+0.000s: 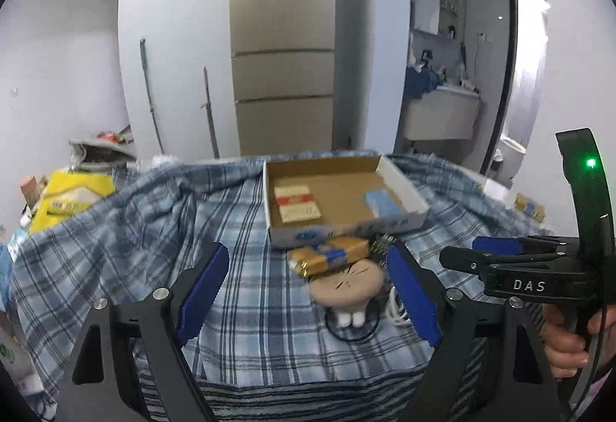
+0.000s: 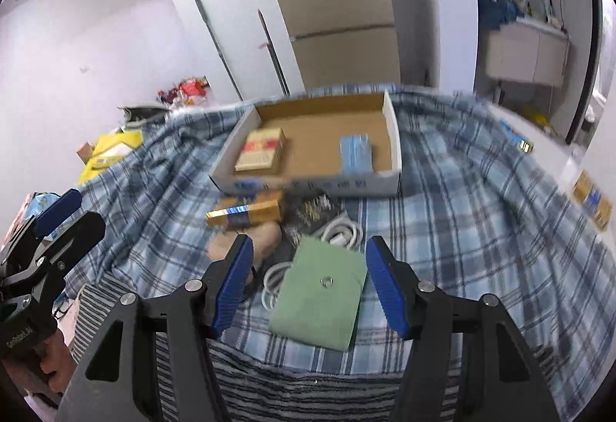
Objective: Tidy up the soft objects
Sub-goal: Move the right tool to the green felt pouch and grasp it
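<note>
I'm looking down both grippers at a table draped in a blue plaid cloth (image 1: 238,214). My left gripper (image 1: 308,291) is standing wide apart with nothing between its blue pads, and the round beige plush toy (image 1: 346,285) is lying just ahead of it, a gold packet (image 1: 327,254) resting against its far side. My right gripper (image 2: 308,283) is also released, jaws parted and empty, with the green felt pouch (image 2: 319,298) lying flat on the cloth below and framed between its fingers without being pressed. A coiled white cable (image 2: 340,233) is lying partly tucked under the pouch's far edge.

The cardboard tray (image 2: 394,137) is sitting beyond the pile, already holding a tan-and-red packet (image 2: 261,150) and a blue pack (image 2: 356,152).

I'm judging this as the approach to a pick. For the plush, I'm wanting the left pads to straddle its body and avoid the gold packet, so only the toy lifts. For the pouch, I'm thinking a pinch on one edge, well clear of the cable, is safest.

Hard to read: both views are smeared, so the tray's print is illegible. The dark speckled thing (image 2: 312,210) between packet and cable I'm unable to identify. In the right view the plush is half hidden behind a finger, and the dark ring under it in the left view is unclear.
</note>
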A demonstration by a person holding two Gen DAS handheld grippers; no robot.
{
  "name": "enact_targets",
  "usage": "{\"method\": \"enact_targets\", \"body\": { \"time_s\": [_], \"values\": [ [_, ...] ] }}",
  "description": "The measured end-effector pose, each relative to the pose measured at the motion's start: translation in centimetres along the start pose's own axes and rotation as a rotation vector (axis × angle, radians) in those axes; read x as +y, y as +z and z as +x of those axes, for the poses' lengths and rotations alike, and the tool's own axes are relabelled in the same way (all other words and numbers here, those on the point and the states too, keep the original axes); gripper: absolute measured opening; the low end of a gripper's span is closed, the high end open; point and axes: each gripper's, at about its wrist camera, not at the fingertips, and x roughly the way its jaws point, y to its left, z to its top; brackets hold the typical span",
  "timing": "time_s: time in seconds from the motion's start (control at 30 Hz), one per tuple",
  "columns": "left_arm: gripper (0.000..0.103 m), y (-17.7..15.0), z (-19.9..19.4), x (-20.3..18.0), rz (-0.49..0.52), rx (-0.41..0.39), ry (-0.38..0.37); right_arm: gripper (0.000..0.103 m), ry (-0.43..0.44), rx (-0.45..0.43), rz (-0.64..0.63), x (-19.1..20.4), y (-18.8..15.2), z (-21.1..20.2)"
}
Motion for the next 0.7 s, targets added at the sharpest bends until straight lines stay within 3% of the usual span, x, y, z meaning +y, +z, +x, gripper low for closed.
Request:
{"method": "enact_targets", "body": {
  "time_s": [0.2, 0.37, 0.47, 0.6, 0.7],
  "values": [
    [0.086, -2.1, 2.0, 0.4, -0.009, 0.031, 0.007, 0.06, 0.046, 0.12, 0.047, -1.2, -1.3, 3.7],
    [0.086, -3.3, 3.2, 0.5, -0.004, 0.037, 0.05, 0.06, 0.039, 0.149, 0.071, -1.7, -2.0, 5.1],
    [0.086, -3.5, 3.5, 0.5, 0.0, 0.049, 0.028, 0.06, 0.039, 0.173, 0.085, -2.1, -2.4, 5.8],
    [0.086, -3.9, 3.7, 0.2, 0.014, 0.049, 0.027, 0.075, 0.038, 0.179, 0.087, -2.0, -2.7, 6.4],
    [0.086, -3.9, 3.3, -0.1, 0.032, 0.027, 0.027, 0.075, 0.027, 0.189, 0.063, -1.5, -2.8, 6.8]
  ]
}}
